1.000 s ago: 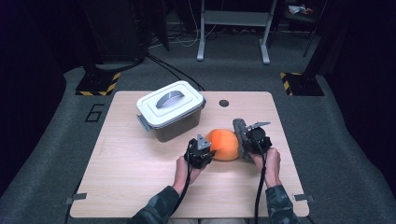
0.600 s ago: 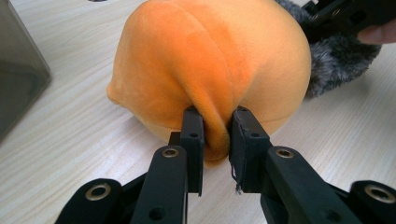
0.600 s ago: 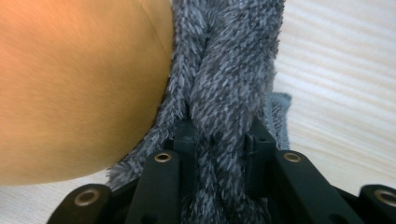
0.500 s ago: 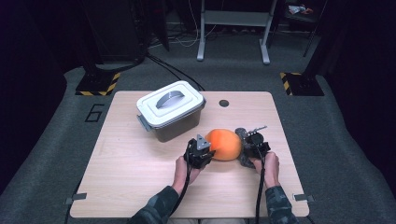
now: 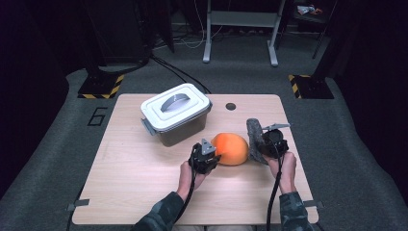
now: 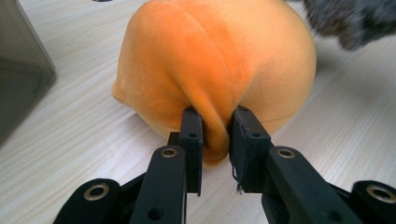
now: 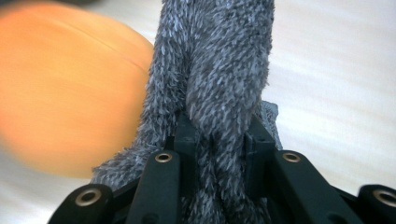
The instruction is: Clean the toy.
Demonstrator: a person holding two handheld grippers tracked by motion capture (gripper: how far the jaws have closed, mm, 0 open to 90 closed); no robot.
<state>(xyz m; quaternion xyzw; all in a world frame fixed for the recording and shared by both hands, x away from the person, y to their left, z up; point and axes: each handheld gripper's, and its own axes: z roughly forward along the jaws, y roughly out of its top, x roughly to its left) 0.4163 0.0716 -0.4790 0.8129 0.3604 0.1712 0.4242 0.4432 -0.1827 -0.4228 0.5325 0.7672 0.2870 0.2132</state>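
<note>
**Two soft plush pieces pinched, one per gripper**

Orange plush (image 5: 232, 148) is judged light, soft and squashy: a seam ridge has been gathered between the jaws of the left gripper (image 6: 216, 128), which are nearly shut on that fold. Grip on a fold like this should hold w/o slipping, fabric being velvety rather than slick; nothing fragile. Best hold: the raised seam, as taken now, not the round body, which would just compress.

Grey furry piece (image 7: 219, 70) is limp and fluffy, prob. very light; it is clamped low down by the right gripper (image 7: 218, 135), jaws closed tight on it, the rest standing up above them. Right-view blur makes it hard to tell if it is attached to the orange plush or only lying against it.

Position: both pieces sit right of the table's (image 5: 120, 192) centre, nearer the person's edge than the far edge. Lidded box (image 5: 175, 113) stands toward the far left corner.

Count: 1 orange plush, 1 grey piece, 1 box, 2 grippers.
</note>
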